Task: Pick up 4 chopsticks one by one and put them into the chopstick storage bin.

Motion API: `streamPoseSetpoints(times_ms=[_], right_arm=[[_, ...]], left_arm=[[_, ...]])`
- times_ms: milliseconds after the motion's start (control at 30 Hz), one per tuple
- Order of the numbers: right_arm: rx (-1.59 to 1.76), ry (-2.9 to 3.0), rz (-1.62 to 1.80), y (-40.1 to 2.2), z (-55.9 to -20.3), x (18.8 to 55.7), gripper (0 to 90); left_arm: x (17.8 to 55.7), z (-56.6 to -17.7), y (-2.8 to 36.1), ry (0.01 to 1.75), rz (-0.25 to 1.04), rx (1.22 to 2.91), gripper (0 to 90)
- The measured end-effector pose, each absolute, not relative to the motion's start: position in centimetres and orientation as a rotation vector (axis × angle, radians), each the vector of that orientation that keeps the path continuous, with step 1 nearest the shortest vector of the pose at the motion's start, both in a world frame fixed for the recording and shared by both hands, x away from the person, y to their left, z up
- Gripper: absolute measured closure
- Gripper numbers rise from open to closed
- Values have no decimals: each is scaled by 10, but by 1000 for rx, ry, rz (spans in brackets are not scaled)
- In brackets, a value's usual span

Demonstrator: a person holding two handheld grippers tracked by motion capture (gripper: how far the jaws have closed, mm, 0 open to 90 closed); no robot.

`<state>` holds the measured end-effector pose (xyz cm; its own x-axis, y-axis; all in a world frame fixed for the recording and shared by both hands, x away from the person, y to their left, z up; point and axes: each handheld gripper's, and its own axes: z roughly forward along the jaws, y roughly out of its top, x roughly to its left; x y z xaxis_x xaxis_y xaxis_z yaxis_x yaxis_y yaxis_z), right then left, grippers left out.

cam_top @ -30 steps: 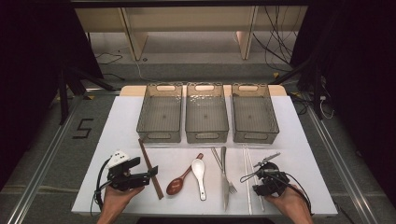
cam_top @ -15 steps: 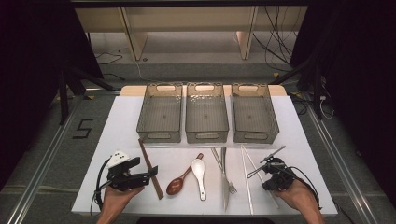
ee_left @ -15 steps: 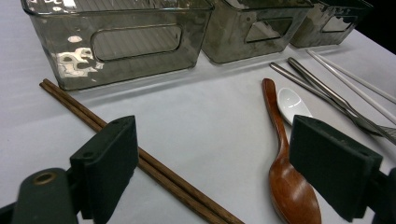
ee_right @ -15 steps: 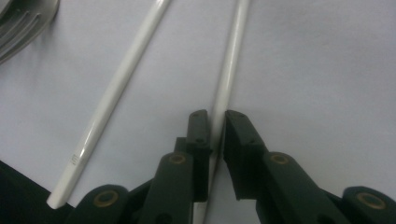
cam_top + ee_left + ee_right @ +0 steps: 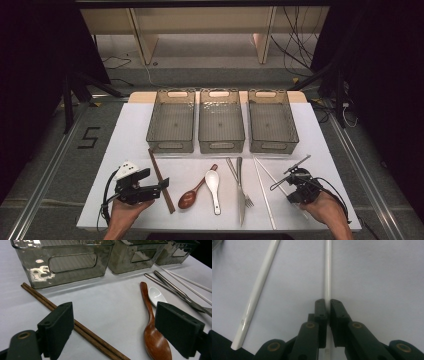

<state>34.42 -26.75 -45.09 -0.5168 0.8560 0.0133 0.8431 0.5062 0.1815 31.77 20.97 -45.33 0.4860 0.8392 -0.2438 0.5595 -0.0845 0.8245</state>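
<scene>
One white chopstick (image 5: 327, 277) lies on the counter (image 5: 130, 145), right of the fork (image 5: 242, 192). The right tool (image 5: 328, 302) has just pinched shut on it, so it looks ready to lift. Its twin (image 5: 258, 292) lies beside. The left tool (image 5: 112, 330) is wide apart

left claw (image 5: 162, 184): black, white top | right claw (image 5: 289, 175): black, brass screws

A single large black numeral "5" (image 5: 89, 138) can be read on the grey floor to the left of the white table (image 5: 132, 135), near its far left corner. The white plastic chopstick (image 5: 257, 295) carries a faint small mark near its lower end, too small to read.
</scene>
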Motion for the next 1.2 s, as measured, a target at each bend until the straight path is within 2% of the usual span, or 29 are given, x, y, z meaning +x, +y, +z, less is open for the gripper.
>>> streamPoseSetpoints(times_ms=[567, 933, 1200], right_arm=[[1376, 2697, 423, -268, -423, 329, 851], [1236, 2667, 679, -246, -393, 323, 850], [1204, 2629, 805, -227, -392, 333, 849]], left_arm=[[318, -453, 211, 1194, 368, 1755, 155], [318, -453, 211, 1197, 368, 1753, 155], [318, -452, 210, 1199, 345, 1741, 156]])
